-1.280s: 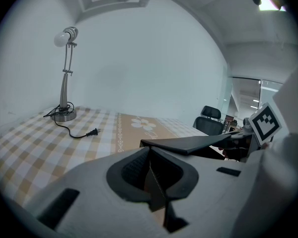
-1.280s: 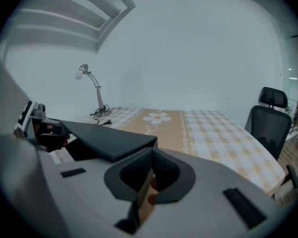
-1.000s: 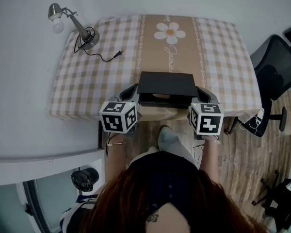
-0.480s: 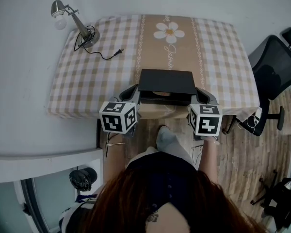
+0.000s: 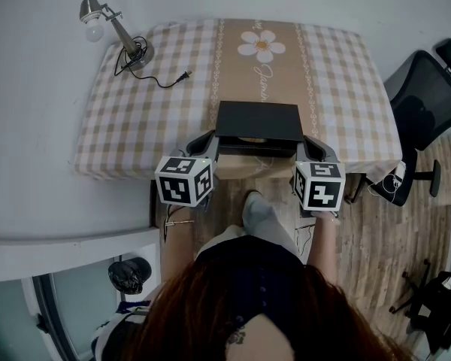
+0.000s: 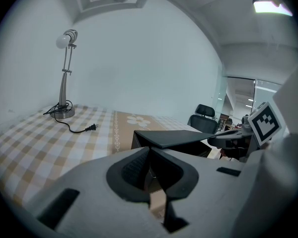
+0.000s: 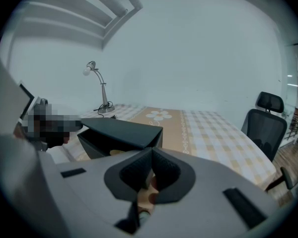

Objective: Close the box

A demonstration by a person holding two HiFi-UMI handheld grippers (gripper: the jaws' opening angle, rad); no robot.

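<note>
The lamp (image 5: pixel 109 25) and its loose cord (image 5: pixel 169 79) stand at the far left corner of the bench (image 5: pixel 135 126), well apart from the work.

The left tool (image 5: pixel 209 138) sits at the near left corner of the box (image 5: pixel 233 149), which rests at the bench's near edge, about midway across. In the left gripper view this tool (image 6: pixel 149 150) has its jaws drawn together with nothing between them. The tips point at the lid's corner from just below. Whether they touch it I cannot tell.

The lid (image 5: pixel 257 120) is hinged down most of the way but is not seated. In both gripper views it slopes over the box body with a dark wedge of a gap open on the near side. By my reading the closing is well along, and what is left is to press the lid flat onto the walls.

The right tool (image 5: pixel 307 140) mirrors the left at the box's near right corner. In the right gripper view its (image 7: pixel 151 151) jaws are likewise pinched closed on nothing. An office chair (image 5: pixel 425 104) stands off the bench's right side.

A pale sliver shows in the gap under the lid in the head view, and what it is cannot be made out. The hinge side of the box is hidden behind the lid. A mosaic patch covers part of the right gripper view's left edge.
</note>
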